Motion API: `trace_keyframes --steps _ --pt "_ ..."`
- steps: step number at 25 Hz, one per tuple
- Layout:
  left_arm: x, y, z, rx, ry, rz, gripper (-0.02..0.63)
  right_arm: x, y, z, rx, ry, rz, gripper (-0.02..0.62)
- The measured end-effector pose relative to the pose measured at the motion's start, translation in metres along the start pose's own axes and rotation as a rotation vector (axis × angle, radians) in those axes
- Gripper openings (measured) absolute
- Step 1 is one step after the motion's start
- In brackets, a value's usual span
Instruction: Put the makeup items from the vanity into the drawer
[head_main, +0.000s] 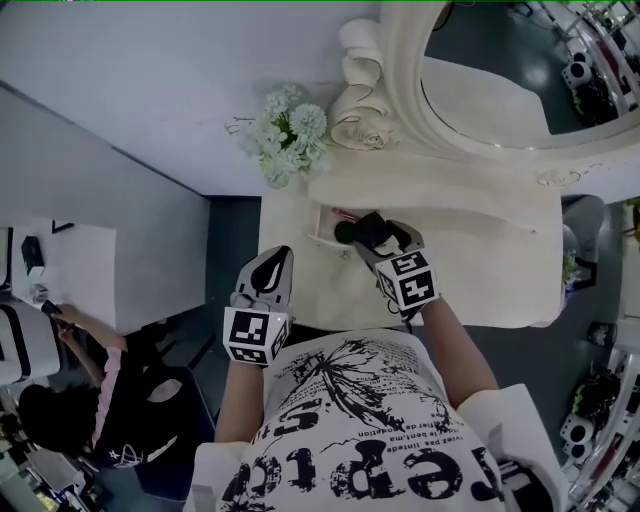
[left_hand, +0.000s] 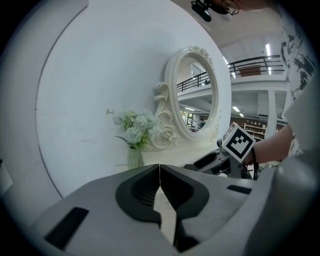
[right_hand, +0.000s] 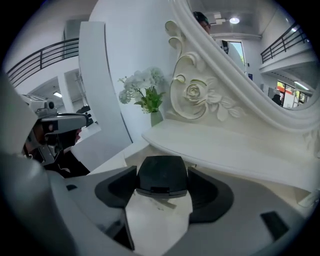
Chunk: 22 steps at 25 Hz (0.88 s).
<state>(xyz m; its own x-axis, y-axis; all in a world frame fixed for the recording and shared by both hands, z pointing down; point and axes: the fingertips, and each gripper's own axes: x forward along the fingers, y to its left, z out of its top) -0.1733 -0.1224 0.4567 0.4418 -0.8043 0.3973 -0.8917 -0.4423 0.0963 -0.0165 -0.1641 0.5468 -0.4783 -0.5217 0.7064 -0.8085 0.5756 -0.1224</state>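
My right gripper (head_main: 362, 235) is shut on a black makeup compact (head_main: 347, 232) and holds it over the small open drawer (head_main: 318, 233) of the cream vanity (head_main: 480, 265). A pinkish item (head_main: 343, 214) lies inside the drawer. In the right gripper view the compact (right_hand: 161, 172) sits clamped between the jaws of the right gripper (right_hand: 163, 194), in front of the vanity's upper shelf. My left gripper (head_main: 268, 270) hangs lower left of the drawer, off the vanity's front edge. Its jaws meet with nothing between them (left_hand: 159, 187).
A vase of white flowers (head_main: 288, 135) stands at the vanity's back left beside the ornate oval mirror (head_main: 500, 80). A white wall panel (head_main: 120, 90) runs behind. A person (head_main: 90, 400) sits at a white desk (head_main: 70, 270) on the far left.
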Motion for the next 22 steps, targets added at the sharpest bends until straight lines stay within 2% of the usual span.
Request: trace_keyframes --steps 5,11,15,22 --pt "-0.02 0.019 -0.012 -0.02 0.011 0.047 0.02 0.021 0.015 0.006 -0.047 0.023 0.005 0.334" --pt "-0.033 0.028 -0.018 -0.02 0.018 0.053 0.02 0.028 0.014 0.014 -0.086 0.035 -0.069 0.336" --pt "-0.035 0.033 -0.015 -0.017 0.008 0.05 0.02 0.02 0.014 0.018 -0.06 0.011 -0.081 0.336" --pt "-0.023 0.025 -0.005 0.009 -0.009 -0.007 0.02 -0.003 0.009 0.023 0.019 -0.048 -0.096 0.334"
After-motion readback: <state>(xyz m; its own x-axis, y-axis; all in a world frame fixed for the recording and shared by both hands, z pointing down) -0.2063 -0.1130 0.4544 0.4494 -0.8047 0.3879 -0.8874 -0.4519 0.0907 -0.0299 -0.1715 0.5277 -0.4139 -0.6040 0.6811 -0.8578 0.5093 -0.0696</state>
